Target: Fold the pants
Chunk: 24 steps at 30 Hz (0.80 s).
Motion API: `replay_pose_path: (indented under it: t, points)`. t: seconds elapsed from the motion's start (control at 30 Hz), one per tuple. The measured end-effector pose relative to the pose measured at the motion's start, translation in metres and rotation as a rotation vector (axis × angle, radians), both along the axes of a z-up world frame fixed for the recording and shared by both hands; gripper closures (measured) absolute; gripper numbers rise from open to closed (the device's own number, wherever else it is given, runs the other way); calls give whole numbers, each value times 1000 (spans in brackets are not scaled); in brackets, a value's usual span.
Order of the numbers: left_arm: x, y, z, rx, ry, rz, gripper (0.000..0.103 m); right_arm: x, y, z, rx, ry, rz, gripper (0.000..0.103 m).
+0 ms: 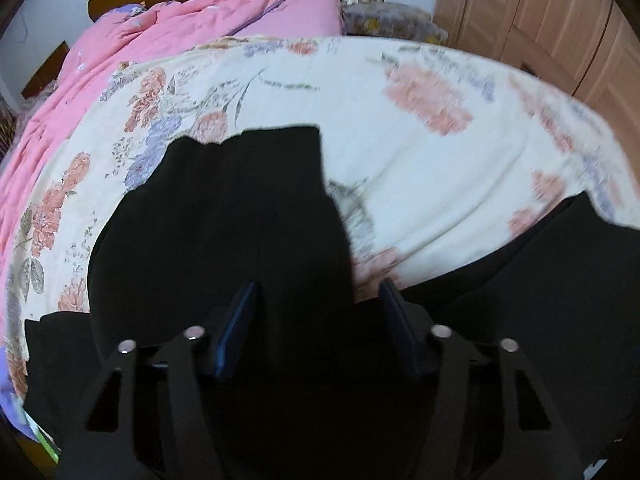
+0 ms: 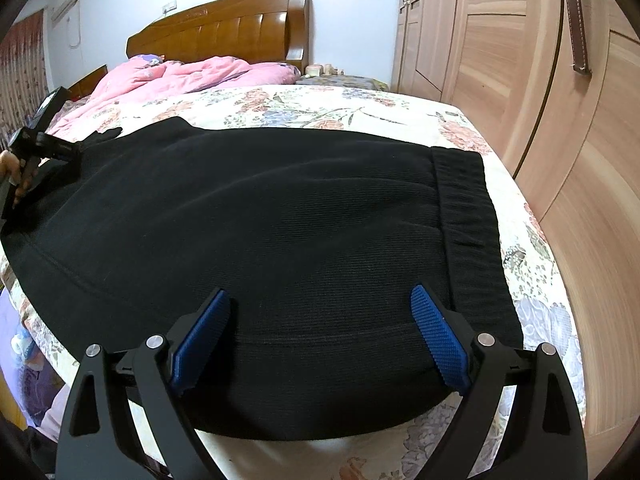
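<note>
Pants (image 2: 256,224): black and thick-knit, spread flat across the foot of the bed, with the ribbed waistband (image 2: 466,208) toward the wardrobe side and a leg (image 1: 224,208) running off toward the pink quilt side.
Bed (image 2: 360,108): covered by a cream sheet printed with pink and purple flowers; a wooden headboard (image 2: 224,28) stands at the far end.
Quilt (image 2: 184,76): pink and rumpled, heaped near the headboard, well apart from the pants.
Right claw (image 2: 320,336): its jaws stand wide apart and hover over the near edge of the pants, just beside the waistband. The blue pads (image 2: 440,336) grip nothing.
Left claw (image 1: 318,328): partly open above the dark pant leg, with cloth lying between and beneath the fingers (image 1: 236,328). The picture is blurred and dark there, so I cannot tell whether the pads press on the fabric.
Hand (image 2: 14,176): a person's hand holds the left tool's handle at the far left end of the pants.
Wardrobe (image 2: 520,80): light wood doors stand close along the bed's right side.
</note>
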<state>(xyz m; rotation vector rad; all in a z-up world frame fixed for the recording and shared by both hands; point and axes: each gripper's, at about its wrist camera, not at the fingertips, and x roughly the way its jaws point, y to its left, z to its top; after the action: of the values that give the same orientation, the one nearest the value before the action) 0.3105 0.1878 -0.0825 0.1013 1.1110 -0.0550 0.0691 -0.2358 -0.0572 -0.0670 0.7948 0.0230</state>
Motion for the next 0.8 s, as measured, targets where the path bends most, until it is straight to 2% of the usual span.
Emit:
replay_pose_path:
  t: [0.03,0.07,0.1,0.13,0.17,0.23,0.27,0.33,0.4,0.47,0.5,0.57,0.63,0.67,0.7,0.77,0.8]
  points:
    - [-2,2,0,7,-13,-5,69,0,0,0,-1,-1,0,14]
    - [-4,5,2,38,-36,6,84,-1,0,0,-1,-3,2,14]
    - [-7,9,7,38,-65,9,94,-1,0,0,-1,-1,3,14]
    - [-16,20,20,-16,-120,20,94,0,-1,0,0,2,6,14]
    - [-22,27,28,-36,-157,37,94,0,-1,1,2,5,9,14]
    - [-57,64,58,-120,-297,114,94,0,-2,1,9,8,13,14]
    - [-70,80,66,-159,-337,135,94,0,-3,1,10,8,14,14]
    - [-113,124,84,-231,-434,209,94,1,-2,1,5,5,11,14]
    - [-162,170,88,-279,-502,297,95,1,-1,0,5,1,6,13]
    - [-197,208,77,-324,-499,363,95,2,0,0,4,-4,3,11]
    - [-213,229,61,-333,-466,392,94,2,2,-1,0,-5,1,11]
    - [-228,251,32,-348,-394,423,93,4,3,-1,-7,-1,-3,10]
    - [-236,270,1,-385,-333,459,75,7,3,0,-6,9,-7,10]
    - [-238,275,-8,-403,-321,460,71,7,4,0,-8,17,-11,10]
    - [-241,279,-13,-420,-330,457,63,8,4,1,-13,22,-12,10]
    - [-247,286,-14,-494,-381,440,51,9,5,2,-19,29,-16,10]
    - [-248,289,-12,-538,-407,436,41,9,5,2,-19,32,-22,10]
